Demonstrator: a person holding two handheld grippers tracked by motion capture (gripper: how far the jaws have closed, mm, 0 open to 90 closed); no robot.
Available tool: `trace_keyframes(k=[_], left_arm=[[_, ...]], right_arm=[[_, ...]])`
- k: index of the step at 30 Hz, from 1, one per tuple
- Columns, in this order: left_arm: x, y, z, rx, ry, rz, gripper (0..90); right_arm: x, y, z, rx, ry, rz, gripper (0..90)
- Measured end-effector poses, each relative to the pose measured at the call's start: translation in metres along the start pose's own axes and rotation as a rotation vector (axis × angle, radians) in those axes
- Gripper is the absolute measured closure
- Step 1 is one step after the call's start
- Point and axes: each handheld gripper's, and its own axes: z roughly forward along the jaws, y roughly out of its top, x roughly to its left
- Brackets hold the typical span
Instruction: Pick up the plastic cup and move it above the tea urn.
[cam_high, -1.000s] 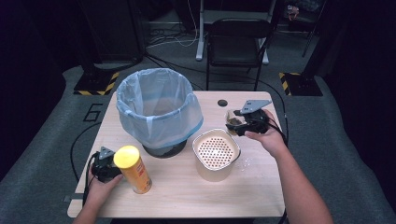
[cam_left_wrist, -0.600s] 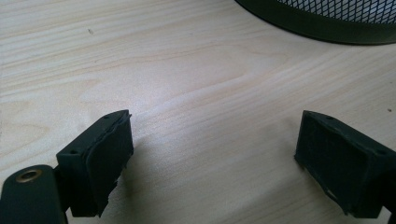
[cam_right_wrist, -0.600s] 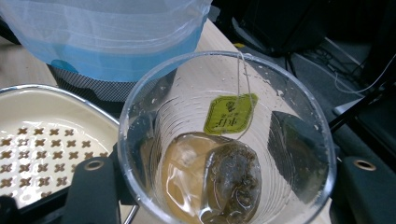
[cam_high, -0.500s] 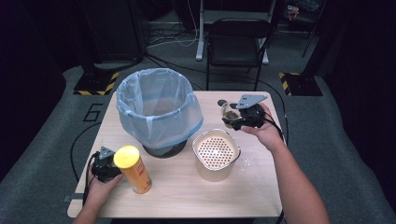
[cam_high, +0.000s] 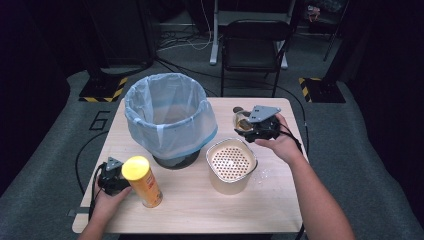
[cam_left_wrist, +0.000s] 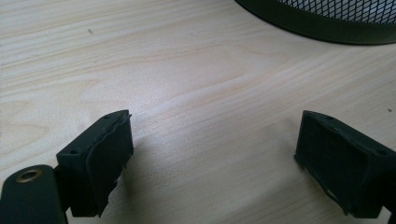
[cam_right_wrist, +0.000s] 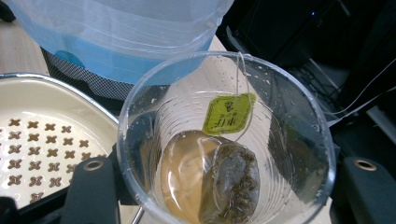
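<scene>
My right gripper is shut on a clear plastic cup that holds a wet tea bag with a green tag and a little brown liquid. In the high view the cup hangs above the table between the bin and a cream strainer pot. The pot's perforated insert lies to the cup's left in the right gripper view. My left gripper rests at the table's front left beside a yellow-lidded chip can. Its jaws stand open over bare wood, and its fingers hold nothing.
A black mesh bin lined with a light blue bag stands at the table's back left; its base shows ahead of the left gripper. The wooden table has bare room along the front. A black chair stands behind.
My right gripper has carried the cup left and slightly back, toward the bin and over the pot's far rim. The left gripper and the can have not moved.
</scene>
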Motion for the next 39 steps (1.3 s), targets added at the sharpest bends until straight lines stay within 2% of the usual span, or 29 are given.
trace_keyframes(k=[3, 7, 8, 9, 10, 14, 18, 23, 25, 26, 29, 34, 35, 36, 37, 38, 39], left_arm=[[0.000, 0.000, 0.000, 0.000, -0.003, -0.004, 10.9], [0.000, 0.000, 0.000, 0.000, -0.001, -0.003, 10.9], [0.000, 0.000, 0.000, 0.000, -0.003, -0.006, 10.9], [0.000, 0.000, 0.000, 0.000, -0.003, -0.003, 10.9], [0.000, 0.000, 0.000, 0.000, 0.000, 0.000, 10.9], [0.000, 0.000, 0.000, 0.000, 0.000, 0.000, 10.9], [0.000, 0.000, 0.000, 0.000, -0.003, -0.004, 10.9], [0.000, 0.000, 0.000, -0.001, -0.003, -0.006, 10.9], [0.000, 0.000, 0.000, 0.000, -0.001, -0.003, 10.9], [0.000, 0.000, 0.000, -0.001, -0.003, -0.007, 10.9], [0.000, 0.000, 0.000, 0.000, 0.000, -0.002, 10.9], [0.000, 0.000, 0.000, -0.001, -0.003, -0.006, 10.9], [0.000, 0.000, 0.000, 0.000, 0.000, 0.000, 10.9], [0.000, 0.000, 0.000, 0.000, 0.000, -0.001, 10.9], [0.000, 0.000, 0.000, -0.001, -0.004, -0.008, 10.9], [0.000, 0.000, 0.000, 0.000, -0.003, -0.005, 10.9], [0.000, 0.000, 0.000, 0.000, -0.003, -0.003, 10.9]], right_arm=[[0.005, 0.003, -0.002, 0.000, -0.013, -0.039, 34.4], [0.014, 0.008, -0.006, 0.009, -0.058, -0.121, 35.0], [0.017, 0.009, -0.006, 0.018, -0.077, -0.151, 35.2], [0.024, 0.010, -0.006, 0.029, -0.115, -0.210, 35.8], [0.024, 0.010, -0.006, 0.029, -0.115, -0.210, 35.8], [0.035, 0.011, -0.006, 0.060, -0.172, -0.316, 36.3], [0.042, 0.012, -0.007, 0.061, -0.192, -0.372, 36.5], [0.047, 0.014, -0.006, 0.065, -0.192, -0.395, 36.6], [0.051, 0.015, -0.005, 0.067, -0.202, -0.438, 36.7], [0.051, 0.015, -0.005, 0.067, -0.202, -0.438, 36.7], [0.057, 0.015, -0.004, 0.085, -0.221, -0.484, 37.0], [0.069, 0.013, 0.001, 0.149, -0.276, -0.633, 37.6], [0.073, 0.012, 0.002, 0.173, -0.301, -0.684, 37.7], [0.077, 0.011, 0.004, 0.198, -0.320, -0.760, 37.7], [0.086, 0.010, 0.008, 0.245, -0.360, -0.873, 37.8], [0.086, 0.010, 0.008, 0.245, -0.360, -0.873, 37.8], [0.089, 0.009, 0.009, 0.267, -0.377, -0.919, 37.8]])
